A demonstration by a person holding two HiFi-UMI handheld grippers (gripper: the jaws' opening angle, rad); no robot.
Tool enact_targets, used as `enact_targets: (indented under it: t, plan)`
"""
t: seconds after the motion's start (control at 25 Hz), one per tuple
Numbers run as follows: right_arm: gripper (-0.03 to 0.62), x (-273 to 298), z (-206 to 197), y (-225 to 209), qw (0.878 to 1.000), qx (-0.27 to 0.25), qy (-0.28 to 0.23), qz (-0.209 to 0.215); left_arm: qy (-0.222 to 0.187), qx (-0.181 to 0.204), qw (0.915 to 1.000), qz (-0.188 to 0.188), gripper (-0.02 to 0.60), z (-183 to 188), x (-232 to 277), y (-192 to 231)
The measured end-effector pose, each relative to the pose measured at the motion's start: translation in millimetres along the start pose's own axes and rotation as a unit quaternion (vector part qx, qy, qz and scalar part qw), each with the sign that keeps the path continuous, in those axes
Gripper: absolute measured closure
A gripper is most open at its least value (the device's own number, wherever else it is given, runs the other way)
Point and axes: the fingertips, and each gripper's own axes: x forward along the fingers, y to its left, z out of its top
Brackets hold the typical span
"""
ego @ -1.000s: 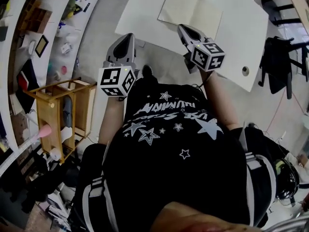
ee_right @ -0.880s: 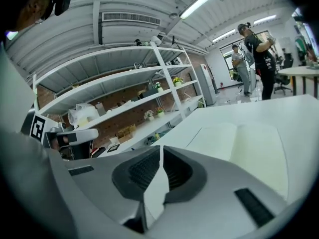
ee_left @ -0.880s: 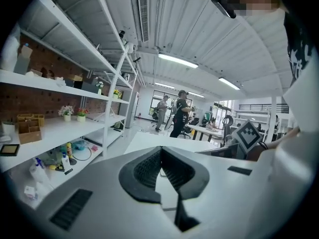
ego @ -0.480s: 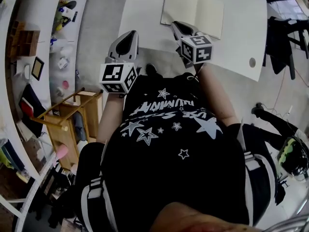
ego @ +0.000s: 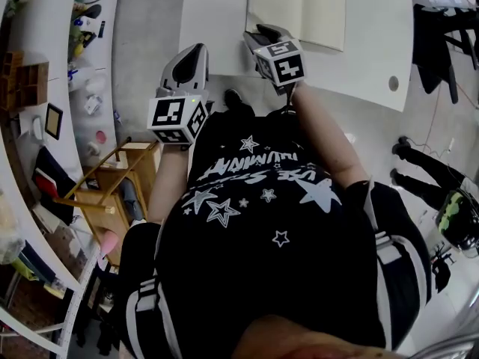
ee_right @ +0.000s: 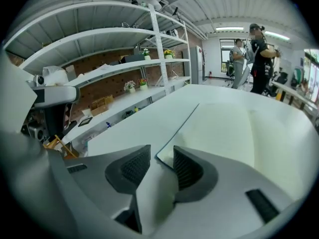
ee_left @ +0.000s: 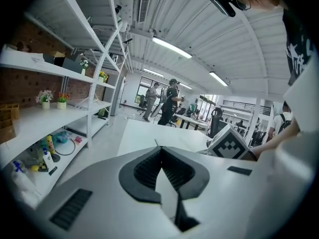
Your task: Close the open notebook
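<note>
My right tongs (ee_right: pixel 160 159), jaws just sprung apart, straddle the near corner of the open notebook (ee_right: pixel 234 133) to catch its cover, while my left tongs (ee_left: pixel 160 151) hang pressed together, empty.

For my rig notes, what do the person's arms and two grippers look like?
Both the left gripper and the right gripper are pale grey wedge-shaped shells with dark ribbed pads, each carrying a white cube printed with black square markers. The arms are bare; the T-shirt is black with white stars. The right gripper's jaws have just been opening, a corner of the notebook between them.
</note>
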Motion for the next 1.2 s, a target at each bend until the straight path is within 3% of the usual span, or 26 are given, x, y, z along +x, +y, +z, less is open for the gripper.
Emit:
enact_targets:
  t: [0.44,0.64,0.8,0.96,1.2]
  plan:
    - [0.465,14,-5,-2,0.993,-0.075,0.055,-0.074,0.011,-0.002,0.9999,-0.012,0.571,-8,8,-3]
    - [0.467,14,-6,-3,0.993,-0.079,0.057,-0.063,0.012,0.0,0.9998,-0.014,0.571,-9,6,-2]
    - [0.542,12,-6,-2,0.993,-0.087,0.056,-0.054,0.006,0.0,0.9999,-0.01,0.571,-6,3,-1]
    - [0.565,11,-4,-1,0.994,-0.086,0.052,-0.049,0.002,-0.003,1.0,-0.007,0.571,-6,0,2]
    - [0.571,-8,15,5,0.997,-0.068,0.006,-0.045,0.003,0.0,0.9999,-0.016,0.571,-8,0,-4]
